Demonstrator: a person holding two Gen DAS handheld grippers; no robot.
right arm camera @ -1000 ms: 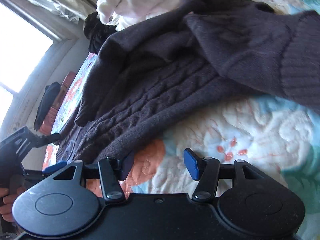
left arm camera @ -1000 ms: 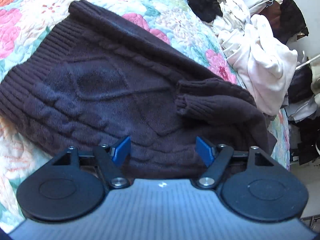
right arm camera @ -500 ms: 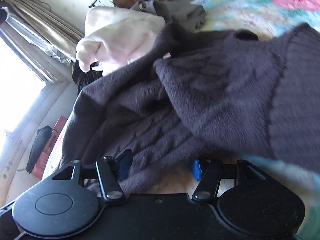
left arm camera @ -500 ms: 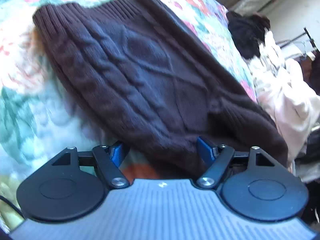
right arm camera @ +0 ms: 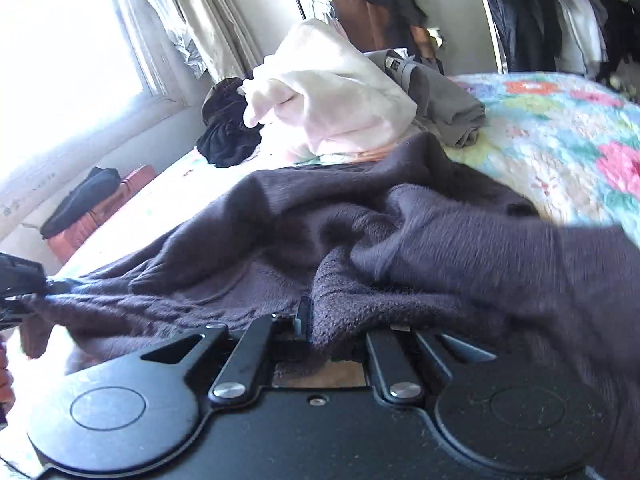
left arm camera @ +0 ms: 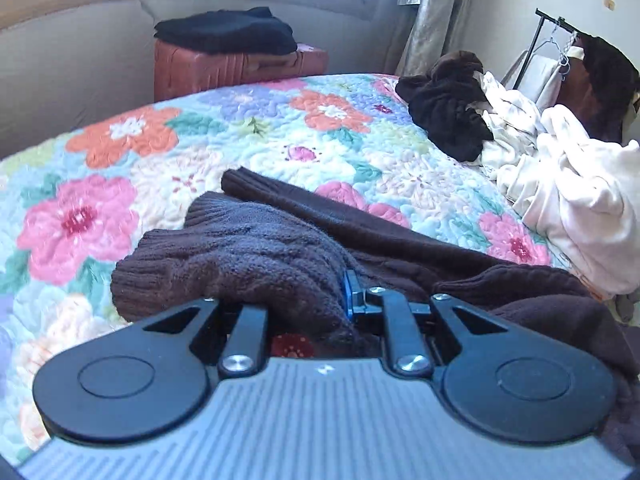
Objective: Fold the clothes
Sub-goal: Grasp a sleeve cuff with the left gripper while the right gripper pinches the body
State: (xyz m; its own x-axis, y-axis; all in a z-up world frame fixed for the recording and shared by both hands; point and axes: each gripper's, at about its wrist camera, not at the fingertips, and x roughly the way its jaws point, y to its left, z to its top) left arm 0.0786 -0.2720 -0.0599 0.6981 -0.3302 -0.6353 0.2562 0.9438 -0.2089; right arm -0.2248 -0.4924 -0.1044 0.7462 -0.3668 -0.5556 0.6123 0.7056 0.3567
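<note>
A dark brown cable-knit sweater (left arm camera: 256, 252) lies on the floral quilt (left arm camera: 100, 208). My left gripper (left arm camera: 304, 300) is shut on its ribbed hem edge, lifted and bunched over the fingers; only the right blue pad (left arm camera: 349, 292) shows. In the right wrist view the sweater (right arm camera: 400, 240) drapes over my right gripper (right arm camera: 336, 324), which is shut on a fold of the knit. The other gripper (right arm camera: 20, 284) shows at the left edge, holding the far edge of the sweater.
A pile of white clothes (left arm camera: 568, 184) and a dark garment (left arm camera: 448, 112) lie on the bed's far right. A folded black garment sits on a red suitcase (left arm camera: 232, 64) by the wall. Grey clothes (right arm camera: 444, 96) and a clothes rack (right arm camera: 540, 20) stand behind.
Both grippers went from open beside the flat sweater to shut on its edge. The edge is now lifted off the quilt and bunched, and both cameras have tilted up toward the room.
</note>
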